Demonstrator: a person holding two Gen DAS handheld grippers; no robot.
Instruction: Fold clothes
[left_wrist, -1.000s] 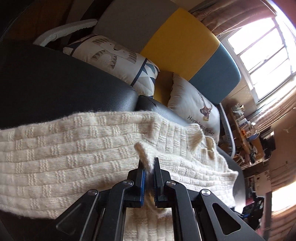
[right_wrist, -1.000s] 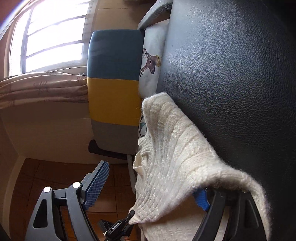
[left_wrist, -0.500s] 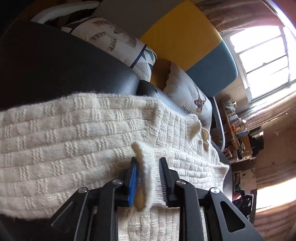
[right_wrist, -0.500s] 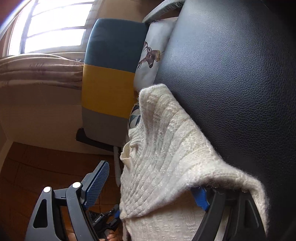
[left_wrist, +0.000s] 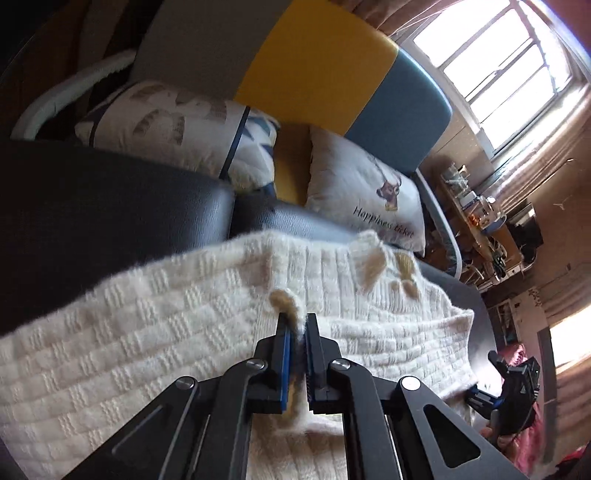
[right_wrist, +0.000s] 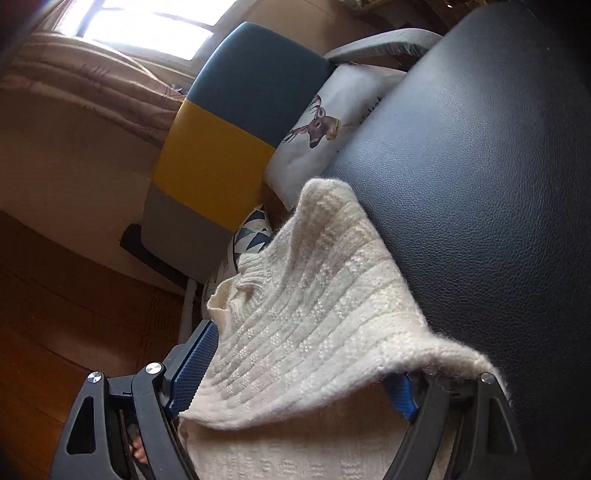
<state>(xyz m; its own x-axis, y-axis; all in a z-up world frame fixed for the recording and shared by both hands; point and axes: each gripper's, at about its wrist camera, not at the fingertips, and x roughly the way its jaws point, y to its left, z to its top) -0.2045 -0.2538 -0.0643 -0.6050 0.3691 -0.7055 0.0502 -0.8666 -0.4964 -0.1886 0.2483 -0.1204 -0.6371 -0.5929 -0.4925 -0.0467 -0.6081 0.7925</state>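
While draped over black leather seat (left_wrist: 110, 206), cream knitted sweater (left_wrist: 147, 332), basket-weave texture, fuzzy edges, fold pinched by left gripper (left_wrist: 297, 332) fingers, right gripper (right_wrist: 295, 369) fingers spread wide, knit across them

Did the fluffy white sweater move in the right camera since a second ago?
Yes. The sweater swung left, its edge now against the hand-held gripper's left finger, no floor gap between.

A cream sweater (left_wrist: 155, 332) in a basket-weave knit lies on black leather cushions (left_wrist: 92, 206). Behind it, the sofa back (left_wrist: 325, 66) runs grey, yellow and teal. One white pillow (left_wrist: 354, 192) bears a brown deer print, another (left_wrist: 177, 125) navy triangles. The gripper pads (right_wrist: 192, 365) are blue.
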